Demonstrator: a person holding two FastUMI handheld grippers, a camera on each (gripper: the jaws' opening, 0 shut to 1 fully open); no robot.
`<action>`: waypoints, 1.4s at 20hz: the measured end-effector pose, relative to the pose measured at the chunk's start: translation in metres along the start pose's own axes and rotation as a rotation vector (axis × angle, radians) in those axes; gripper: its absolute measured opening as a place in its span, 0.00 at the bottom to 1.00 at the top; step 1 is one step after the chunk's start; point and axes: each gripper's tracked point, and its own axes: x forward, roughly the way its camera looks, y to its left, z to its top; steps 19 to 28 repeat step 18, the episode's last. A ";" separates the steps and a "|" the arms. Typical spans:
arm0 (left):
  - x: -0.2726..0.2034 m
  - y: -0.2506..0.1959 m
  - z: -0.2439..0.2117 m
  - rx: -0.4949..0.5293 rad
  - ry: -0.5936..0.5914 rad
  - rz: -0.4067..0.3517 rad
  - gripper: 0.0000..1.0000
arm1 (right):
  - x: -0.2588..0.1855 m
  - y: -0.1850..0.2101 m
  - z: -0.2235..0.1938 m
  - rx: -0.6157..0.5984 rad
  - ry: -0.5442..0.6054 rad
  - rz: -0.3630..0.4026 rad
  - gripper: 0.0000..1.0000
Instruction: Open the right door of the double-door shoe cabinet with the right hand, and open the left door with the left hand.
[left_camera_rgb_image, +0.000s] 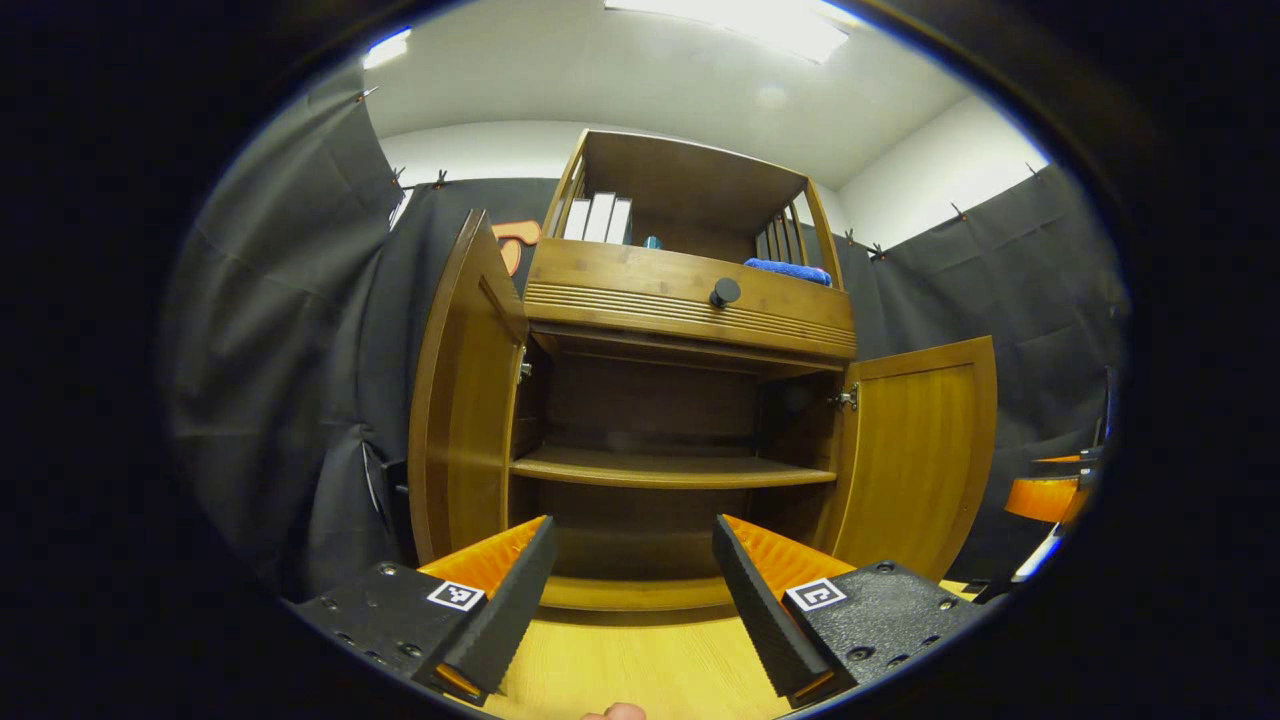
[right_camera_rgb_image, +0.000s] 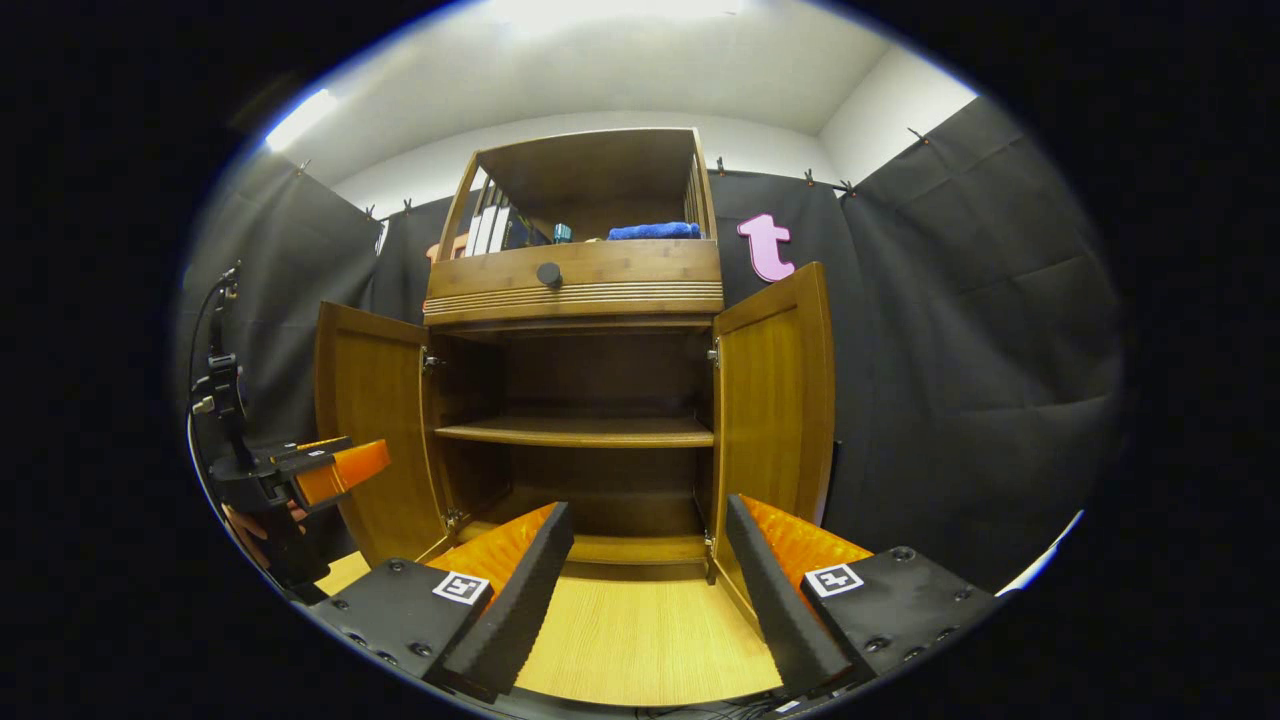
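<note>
The wooden shoe cabinet (left_camera_rgb_image: 690, 300) (right_camera_rgb_image: 585, 290) stands on a light wood floor with both doors swung wide. In the left gripper view its left door (left_camera_rgb_image: 460, 400) is close on the left and its right door (left_camera_rgb_image: 920, 450) stands out at the right. In the right gripper view the left door (right_camera_rgb_image: 370, 430) and right door (right_camera_rgb_image: 780, 390) flank the bare inner shelf (right_camera_rgb_image: 580, 432). My left gripper (left_camera_rgb_image: 632, 590) is open, a short way in front of the cabinet, holding nothing. My right gripper (right_camera_rgb_image: 650, 590) is open too, near the right door's lower edge. The left gripper (right_camera_rgb_image: 325, 470), held by a hand, shows at the far left.
A drawer with a dark round knob (left_camera_rgb_image: 725, 292) sits above the doors. The top shelf holds white books (left_camera_rgb_image: 598, 218) and a blue cloth (left_camera_rgb_image: 790, 270). Black cloth walls surround the cabinet. An orange-and-black object (left_camera_rgb_image: 1045, 495) shows at the right edge of the left gripper view.
</note>
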 end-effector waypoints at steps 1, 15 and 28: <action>0.001 -0.003 0.002 0.002 -0.008 -0.003 0.92 | 0.000 -0.001 -0.001 0.003 0.002 0.002 0.94; 0.012 -0.017 0.028 -0.009 -0.057 0.009 0.95 | 0.014 -0.022 0.005 0.040 -0.005 0.004 1.00; 0.011 -0.022 0.026 -0.019 -0.049 0.000 0.92 | 0.014 -0.020 0.006 0.041 -0.012 0.008 0.94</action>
